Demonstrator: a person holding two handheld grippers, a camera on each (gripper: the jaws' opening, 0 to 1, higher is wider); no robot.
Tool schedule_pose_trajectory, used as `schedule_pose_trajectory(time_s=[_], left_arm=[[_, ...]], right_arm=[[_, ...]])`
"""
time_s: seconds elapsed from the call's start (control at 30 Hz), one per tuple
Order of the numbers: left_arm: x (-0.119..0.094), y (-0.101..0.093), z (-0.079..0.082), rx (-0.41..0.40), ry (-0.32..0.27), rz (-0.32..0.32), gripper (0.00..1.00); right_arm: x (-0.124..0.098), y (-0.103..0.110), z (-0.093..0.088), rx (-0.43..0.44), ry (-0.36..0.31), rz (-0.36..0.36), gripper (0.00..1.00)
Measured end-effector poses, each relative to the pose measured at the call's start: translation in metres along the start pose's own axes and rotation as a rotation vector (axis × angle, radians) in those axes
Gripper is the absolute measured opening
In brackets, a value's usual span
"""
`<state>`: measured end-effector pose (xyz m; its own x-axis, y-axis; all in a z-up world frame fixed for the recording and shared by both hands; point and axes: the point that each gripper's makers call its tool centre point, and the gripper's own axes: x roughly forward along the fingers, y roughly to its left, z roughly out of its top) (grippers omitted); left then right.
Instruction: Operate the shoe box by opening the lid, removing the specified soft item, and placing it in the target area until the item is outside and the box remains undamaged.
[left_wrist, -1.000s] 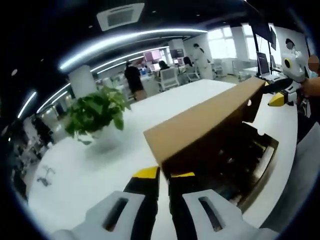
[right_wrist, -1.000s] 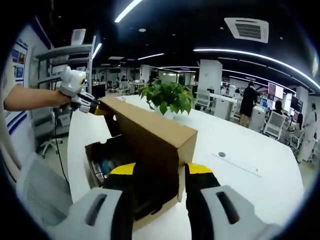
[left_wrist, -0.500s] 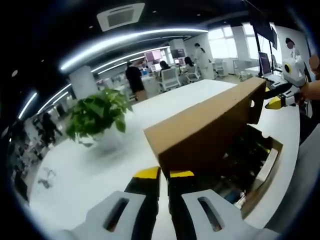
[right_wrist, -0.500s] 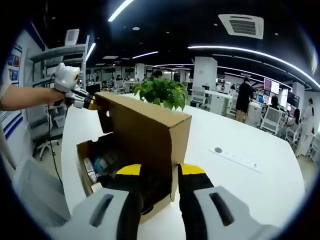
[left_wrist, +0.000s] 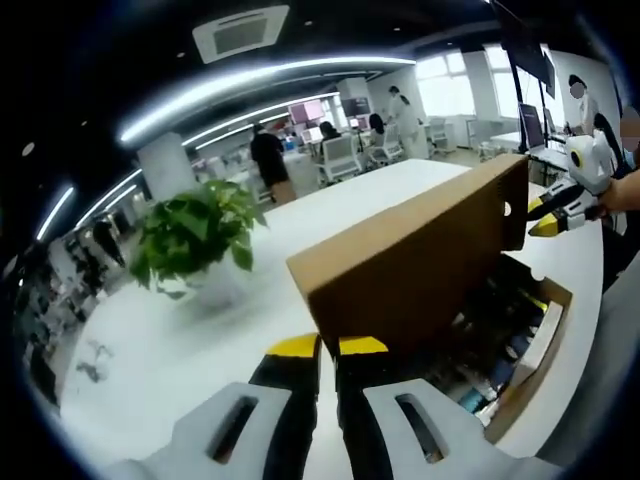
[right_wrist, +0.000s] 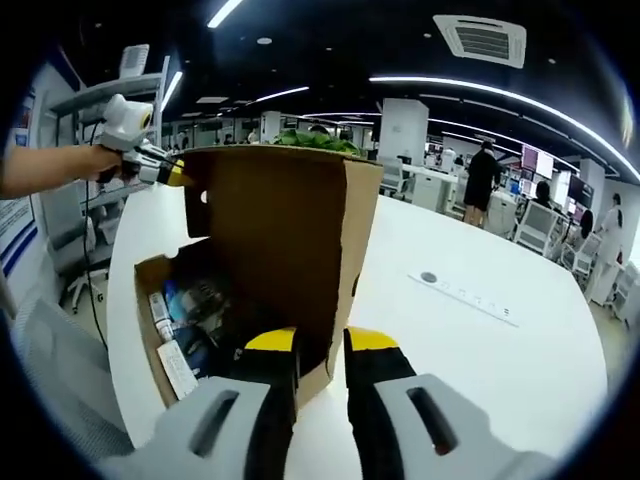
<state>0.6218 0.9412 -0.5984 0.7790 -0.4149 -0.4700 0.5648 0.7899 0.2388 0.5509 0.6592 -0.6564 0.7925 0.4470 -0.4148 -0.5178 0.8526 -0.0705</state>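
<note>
Raised further than a second ago: cardboard lid (right_wrist: 275, 240), now near upright above shoe box (right_wrist: 150, 340), centre of the right gripper view, on white table (right_wrist: 480, 350). Left gripper (left_wrist: 327, 347) and right gripper (right_wrist: 320, 340): jaws nearly closed at opposite lid corners, grip uncertain. Box contents (right_wrist: 185, 310) in right gripper view, soft item indistinct; potted plant (left_wrist: 190, 235) at left of left gripper view; no legible writing.

Open-plan office. A long white tabletop (left_wrist: 180, 350) carries a potted green plant (left_wrist: 192, 228) and a flush round socket with a narrow strip (right_wrist: 470, 296). The dark ceiling holds curved light strips (left_wrist: 260, 75) and a square air-conditioning vent (right_wrist: 487, 40). Beyond stand white pillars (right_wrist: 403, 130), desks with office chairs (left_wrist: 338, 155), bright windows (left_wrist: 460, 85), shelving (right_wrist: 95, 105) and several people (right_wrist: 482, 180).
</note>
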Motion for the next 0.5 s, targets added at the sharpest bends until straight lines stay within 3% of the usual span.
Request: schedule_pose_trajectory(time_s=[0.5], left_arm=[[0.016, 0.009, 0.006, 0.006, 0.004, -0.012, 0.02]], right_arm=[[0.022, -0.005, -0.014, -0.017, 0.040, -0.005, 0.08]])
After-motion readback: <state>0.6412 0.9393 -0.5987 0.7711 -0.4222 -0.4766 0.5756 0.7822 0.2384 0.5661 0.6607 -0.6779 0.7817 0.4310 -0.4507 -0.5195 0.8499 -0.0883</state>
